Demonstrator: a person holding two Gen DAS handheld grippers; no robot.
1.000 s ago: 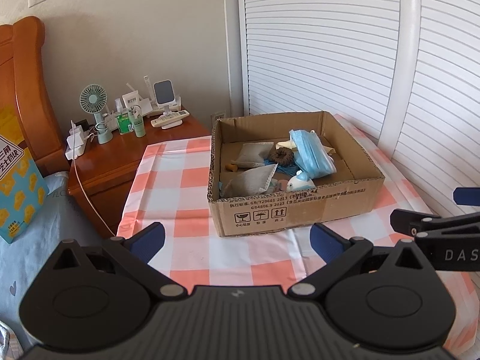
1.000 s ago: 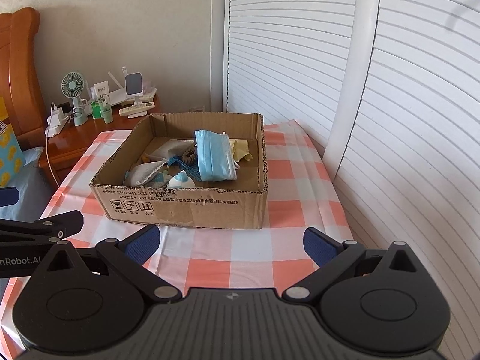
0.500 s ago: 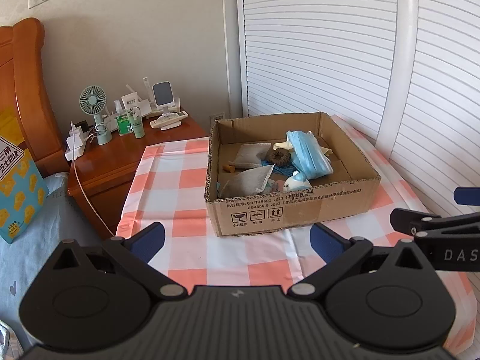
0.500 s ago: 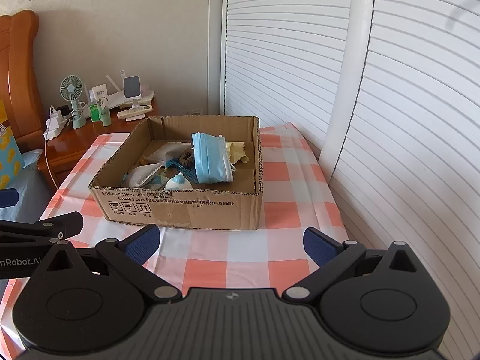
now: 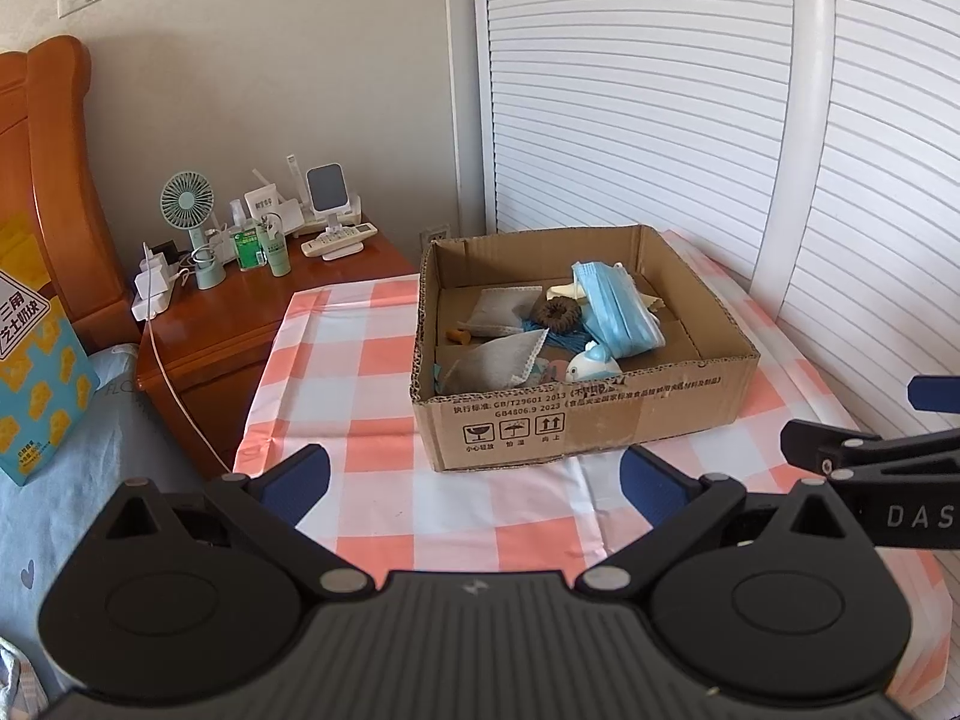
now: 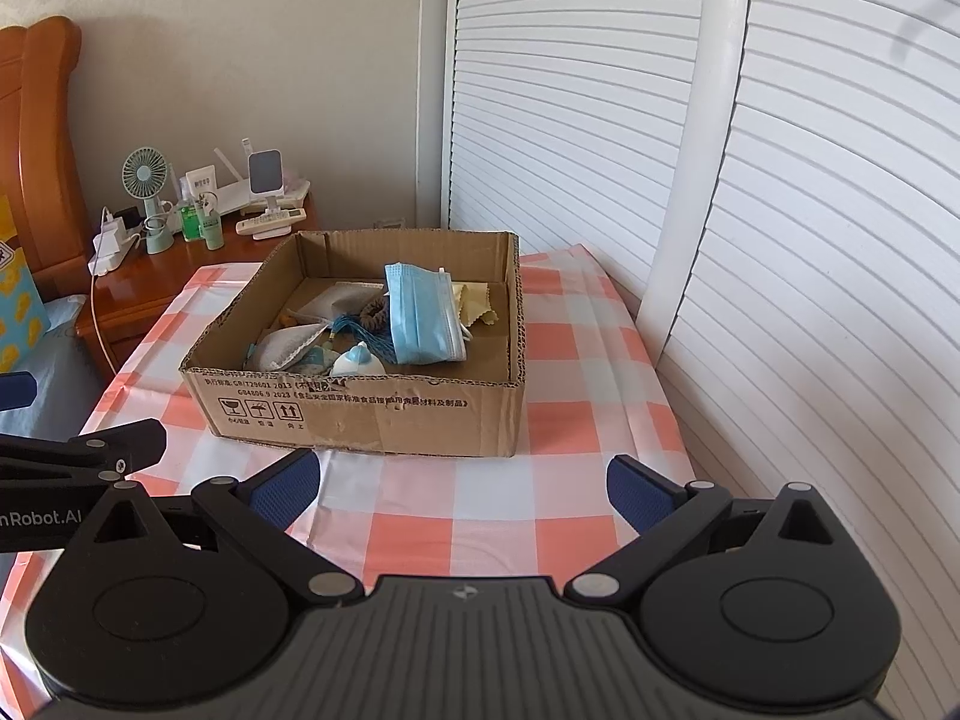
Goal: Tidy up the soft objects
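A cardboard box (image 5: 576,420) (image 6: 360,414) stands on a table with an orange-and-white checked cloth (image 5: 360,360) (image 6: 588,372). Inside lie a blue face mask (image 5: 618,312) (image 6: 420,318), grey pouches (image 5: 498,360) (image 6: 288,345), a brown hair tie (image 5: 558,312), a small blue-and-white plush (image 5: 591,363) (image 6: 357,360) and a yellow cloth (image 6: 477,306). My left gripper (image 5: 474,480) is open and empty, short of the box's near wall. My right gripper (image 6: 462,483) is open and empty too, also on the near side of the box.
White louvered doors (image 5: 690,120) (image 6: 780,180) close off the right and back. A wooden nightstand (image 5: 240,312) at the left carries a small fan (image 5: 189,210), bottles, a remote and a charger cable. A bed with a yellow-and-blue carton (image 5: 36,360) lies further left.
Both grippers have drawn back and risen a little, so the box looks slightly farther and smaller. Nothing in the box has moved, and both grippers stay open.
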